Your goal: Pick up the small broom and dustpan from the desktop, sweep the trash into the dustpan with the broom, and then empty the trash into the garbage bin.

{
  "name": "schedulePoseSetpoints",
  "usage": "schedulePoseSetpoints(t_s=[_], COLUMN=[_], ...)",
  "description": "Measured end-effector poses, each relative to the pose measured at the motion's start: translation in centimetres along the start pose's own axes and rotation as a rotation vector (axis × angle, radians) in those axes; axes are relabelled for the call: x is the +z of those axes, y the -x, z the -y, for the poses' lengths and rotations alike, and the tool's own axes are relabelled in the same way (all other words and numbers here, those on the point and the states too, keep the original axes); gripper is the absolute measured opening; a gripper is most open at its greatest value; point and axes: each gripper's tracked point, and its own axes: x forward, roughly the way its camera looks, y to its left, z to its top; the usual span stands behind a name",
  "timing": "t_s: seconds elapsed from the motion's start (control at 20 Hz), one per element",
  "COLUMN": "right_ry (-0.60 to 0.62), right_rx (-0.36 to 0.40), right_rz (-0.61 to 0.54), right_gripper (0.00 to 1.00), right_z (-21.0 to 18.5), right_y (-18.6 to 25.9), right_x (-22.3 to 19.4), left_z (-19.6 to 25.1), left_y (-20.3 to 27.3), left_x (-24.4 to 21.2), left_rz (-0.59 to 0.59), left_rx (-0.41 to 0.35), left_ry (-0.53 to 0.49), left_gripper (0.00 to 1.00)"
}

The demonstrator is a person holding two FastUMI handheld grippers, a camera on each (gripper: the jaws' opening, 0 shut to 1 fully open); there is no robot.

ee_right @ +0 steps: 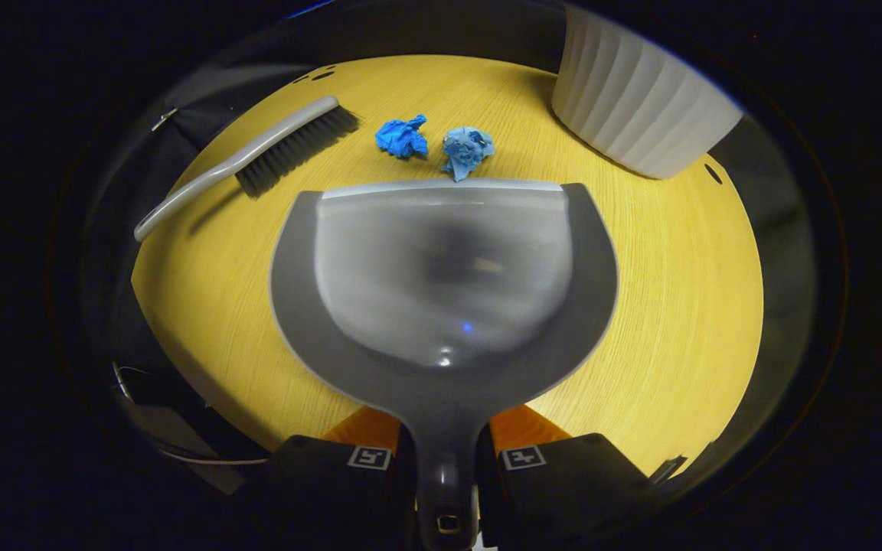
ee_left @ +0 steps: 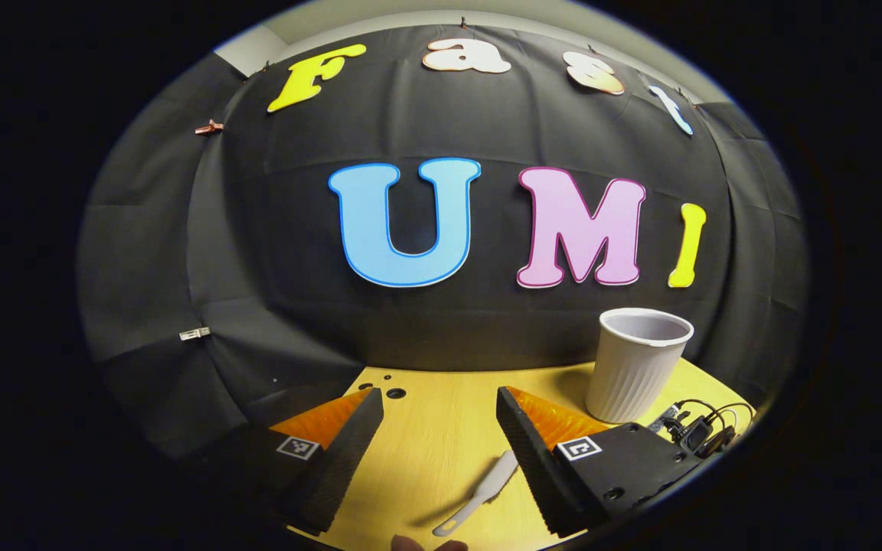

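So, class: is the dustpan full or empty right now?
Empty. In the right gripper view the dustpan's tray is bare, and both blue paper wads lie on the desk beyond its front edge.

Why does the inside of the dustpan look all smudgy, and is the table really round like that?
Right gripper view: the dustpan sits close to the lens, so its bowl blurs and catches small glints; the fisheye bends the table. Left gripper view: the cup looks sharp, the wall bulges.
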Motion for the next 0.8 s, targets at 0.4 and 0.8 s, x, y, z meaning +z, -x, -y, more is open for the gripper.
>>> schedulePoseSetpoints(t_s=[0.4, 0.8], right_ry=[-0.007, -0.016], right_rx=[-0.003, 0.003], right_rz=[0.091, 0.122], right_gripper=[0.36, 0.36], right_z=[0.2, 0.1], right_y=[0.2, 0.3], right_x=[0.4, 0.2], left_z=[0.3, 3.0], left_y=[-2.9, -2.4], left_x=[-10.8, -23.4], left_rz=[-0.238, -0.671], left_rx=[-0.204, -0.389], left_ry=[-0.085, -0.145], left_gripper=[0.97, 0.95])
